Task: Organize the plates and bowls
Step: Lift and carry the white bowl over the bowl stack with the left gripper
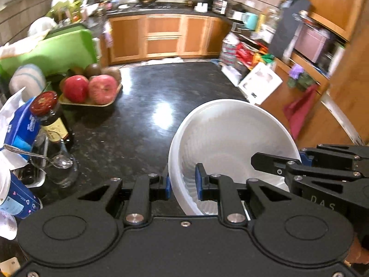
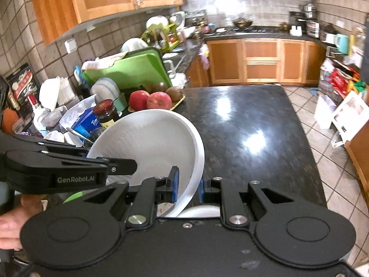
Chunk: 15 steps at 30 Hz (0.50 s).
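White bowl [image 1: 230,138], rim pinched by both grippers

Both grippers' fingers [image 1: 167,184] clamp the white bowl [image 1: 228,138] above the counter [image 1: 143,106].

A: What is sitting near the dark-capped sauce bottle [image 1: 52,117]?

B: A tray of red apples [image 1: 90,90] is lying just behind it on the black bench [image 1: 143,124], with brown kiwis at the tray's back.

A: And in front of the bottle?

B: A clear glass [image 1: 57,161] is standing there, holding a metal spoon [image 1: 34,154]. A green board [image 2: 129,69] is leaning well behind the bottle.
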Each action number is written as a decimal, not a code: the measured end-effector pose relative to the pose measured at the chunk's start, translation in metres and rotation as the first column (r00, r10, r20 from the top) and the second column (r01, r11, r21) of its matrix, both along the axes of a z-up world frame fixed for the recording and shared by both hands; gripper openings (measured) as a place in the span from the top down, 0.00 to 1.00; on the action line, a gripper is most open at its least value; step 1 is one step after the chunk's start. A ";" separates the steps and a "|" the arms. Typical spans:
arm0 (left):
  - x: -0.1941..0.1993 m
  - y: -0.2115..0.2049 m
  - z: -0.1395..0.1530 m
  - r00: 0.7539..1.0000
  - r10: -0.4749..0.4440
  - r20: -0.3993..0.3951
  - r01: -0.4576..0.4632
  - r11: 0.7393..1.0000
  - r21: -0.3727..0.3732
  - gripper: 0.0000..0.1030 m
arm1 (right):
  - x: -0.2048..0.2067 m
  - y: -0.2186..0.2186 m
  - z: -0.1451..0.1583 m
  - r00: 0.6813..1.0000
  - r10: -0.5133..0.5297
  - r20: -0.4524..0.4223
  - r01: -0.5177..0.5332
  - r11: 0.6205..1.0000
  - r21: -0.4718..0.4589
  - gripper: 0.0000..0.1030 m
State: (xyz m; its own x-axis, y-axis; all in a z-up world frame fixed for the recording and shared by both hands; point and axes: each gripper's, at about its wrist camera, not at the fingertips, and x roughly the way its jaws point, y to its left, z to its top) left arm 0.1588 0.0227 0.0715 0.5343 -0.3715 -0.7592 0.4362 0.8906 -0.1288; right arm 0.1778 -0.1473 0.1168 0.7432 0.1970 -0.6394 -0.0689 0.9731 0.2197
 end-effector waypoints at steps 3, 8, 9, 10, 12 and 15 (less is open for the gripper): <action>-0.012 -0.005 -0.002 0.999 -0.048 0.012 0.048 0.999 0.006 0.75 | -0.028 0.000 -0.005 0.999 -0.053 0.011 0.053 0.999 -0.002 0.82; -0.027 -0.016 -0.007 0.995 -0.103 0.013 0.103 0.995 0.015 0.75 | -0.057 -0.002 -0.020 0.992 -0.125 -0.003 0.125 0.992 0.023 0.82; -0.030 -0.017 -0.009 0.994 -0.113 0.008 0.113 0.993 0.017 0.75 | -0.061 -0.003 -0.022 0.991 -0.132 -0.008 0.132 0.991 0.031 0.82; -0.031 -0.019 -0.011 0.993 -0.120 0.005 0.120 0.993 0.019 0.75 | -0.065 -0.004 -0.026 0.990 -0.137 -0.014 0.138 0.990 0.041 0.82; -0.040 -0.022 -0.014 0.992 -0.125 0.005 0.124 0.992 0.024 0.75 | -0.070 -0.007 -0.031 0.990 -0.139 -0.023 0.140 0.989 0.056 0.82; -0.046 -0.025 -0.019 0.993 -0.118 0.003 0.118 0.993 0.027 0.75 | -0.071 -0.010 -0.038 0.991 -0.134 -0.031 0.136 0.989 0.066 0.82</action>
State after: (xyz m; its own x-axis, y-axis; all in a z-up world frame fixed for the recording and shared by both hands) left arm 0.1130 -0.0025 0.0524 0.4919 -0.4114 -0.7673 0.5387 0.8362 -0.1029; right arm 0.1063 -0.1571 0.0784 0.7492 0.1398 -0.6474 0.0685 0.9559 0.2857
